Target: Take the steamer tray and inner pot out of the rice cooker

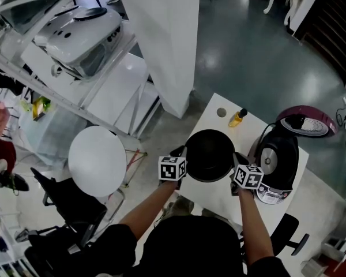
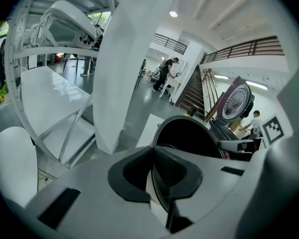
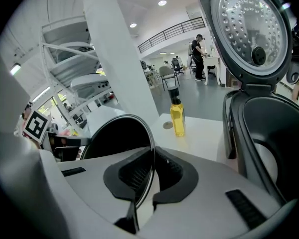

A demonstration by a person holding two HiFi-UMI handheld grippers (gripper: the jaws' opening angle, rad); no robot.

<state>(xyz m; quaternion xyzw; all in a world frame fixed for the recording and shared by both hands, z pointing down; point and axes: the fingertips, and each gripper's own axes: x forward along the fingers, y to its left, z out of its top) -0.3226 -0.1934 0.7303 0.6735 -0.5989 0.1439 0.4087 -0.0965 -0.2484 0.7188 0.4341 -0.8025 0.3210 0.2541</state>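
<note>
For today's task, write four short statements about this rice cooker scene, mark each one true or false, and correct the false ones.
1. The left hand-held gripper and the right hand-held gripper are each shut on the rim of the inner pot. True.
2. The inner pot sits inside the rice cooker. False: it is out, held beside the cooker.
3. The cooker's lid is closed. False: it stands open.
4. A yellow bottle stands on the table. True.

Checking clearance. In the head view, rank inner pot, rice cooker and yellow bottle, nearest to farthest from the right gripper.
1. inner pot, its rim clamped in the right gripper.
2. rice cooker, just to the right.
3. yellow bottle, ahead, beyond the pot.
</note>
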